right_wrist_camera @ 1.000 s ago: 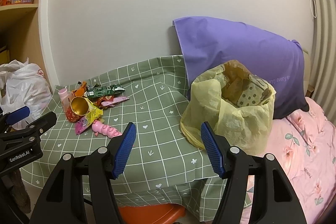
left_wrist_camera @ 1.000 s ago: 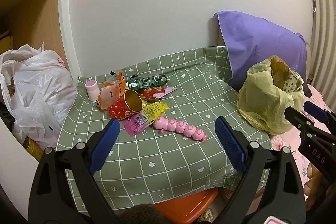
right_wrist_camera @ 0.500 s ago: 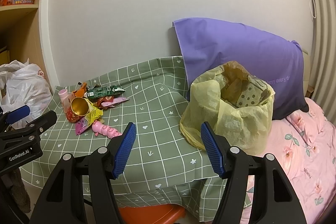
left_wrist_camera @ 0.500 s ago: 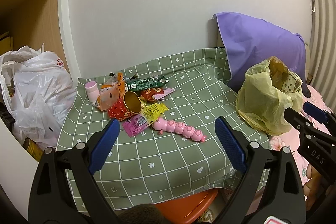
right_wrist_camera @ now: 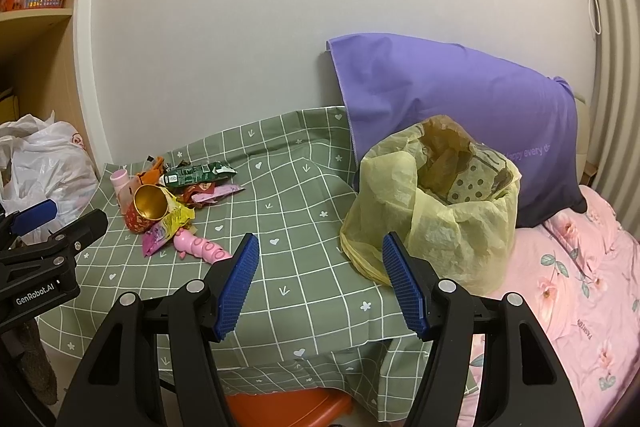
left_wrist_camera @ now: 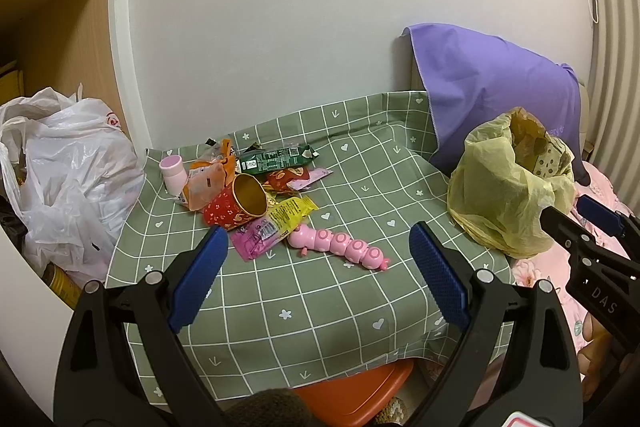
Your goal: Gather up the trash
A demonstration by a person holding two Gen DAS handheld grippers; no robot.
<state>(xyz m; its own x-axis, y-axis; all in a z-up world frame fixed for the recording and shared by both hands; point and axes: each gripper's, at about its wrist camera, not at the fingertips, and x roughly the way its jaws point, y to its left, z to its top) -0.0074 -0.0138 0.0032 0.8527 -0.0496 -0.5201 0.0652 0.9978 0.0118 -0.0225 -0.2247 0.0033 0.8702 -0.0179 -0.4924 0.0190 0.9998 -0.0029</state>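
A heap of trash lies at the back left of the green checked cloth (left_wrist_camera: 320,291): a red paper cup (left_wrist_camera: 236,205) on its side, a yellow-and-pink wrapper (left_wrist_camera: 276,227), a green wrapper (left_wrist_camera: 276,159), an orange packet (left_wrist_camera: 206,181) and a small pink bottle (left_wrist_camera: 173,173). A pink caterpillar toy (left_wrist_camera: 340,247) lies in front of the heap. The open yellow trash bag (right_wrist_camera: 432,203) stands at the cloth's right edge. My left gripper (left_wrist_camera: 318,271) hovers open before the heap, nothing held. My right gripper (right_wrist_camera: 320,283) is open too, left of the bag.
A full white plastic bag (left_wrist_camera: 68,171) sits left of the cloth beside wooden shelves. A purple pillow (right_wrist_camera: 460,115) leans on the wall behind the yellow bag, with pink floral bedding (right_wrist_camera: 568,291) to the right. An orange stool (left_wrist_camera: 352,391) shows under the cloth's front edge.
Both grippers stay open and nearly still; the views have shifted only slightly, with the trash heap and bag unmoved.
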